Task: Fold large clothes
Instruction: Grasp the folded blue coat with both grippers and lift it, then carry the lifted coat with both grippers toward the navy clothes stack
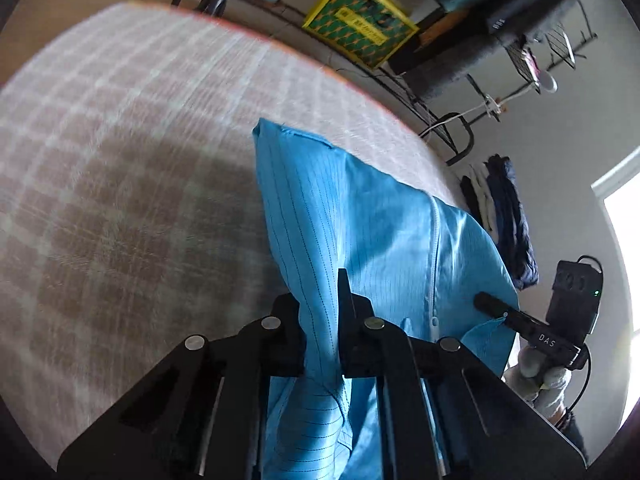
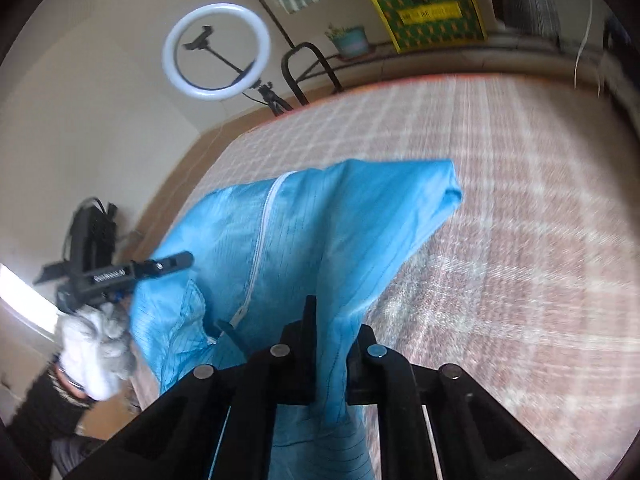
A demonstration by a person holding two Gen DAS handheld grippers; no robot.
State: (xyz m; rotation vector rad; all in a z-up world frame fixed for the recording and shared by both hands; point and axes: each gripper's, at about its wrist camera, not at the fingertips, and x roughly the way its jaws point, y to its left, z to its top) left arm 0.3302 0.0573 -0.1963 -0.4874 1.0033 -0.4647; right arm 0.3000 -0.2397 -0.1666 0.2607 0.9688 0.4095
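Observation:
A large light-blue garment (image 1: 360,232) with thin dark stripes and a white zipper hangs stretched in the air above a plaid-covered bed (image 1: 120,160). My left gripper (image 1: 322,320) is shut on one bunched edge of it. My right gripper (image 2: 334,344) is shut on the other edge of the garment (image 2: 320,232). The right gripper also shows in the left wrist view (image 1: 520,324) at the garment's right edge, and the left gripper shows in the right wrist view (image 2: 152,268) at its left edge. A sleeve end sticks out towards the bed in both views.
The bed (image 2: 500,240) has a pinkish plaid cover and an orange rim. A ring light (image 2: 216,52) stands beyond it. A yellow-green crate (image 1: 360,26), a dark rack and a pile of folded dark and white clothes (image 1: 504,216) lie on the floor beside the bed.

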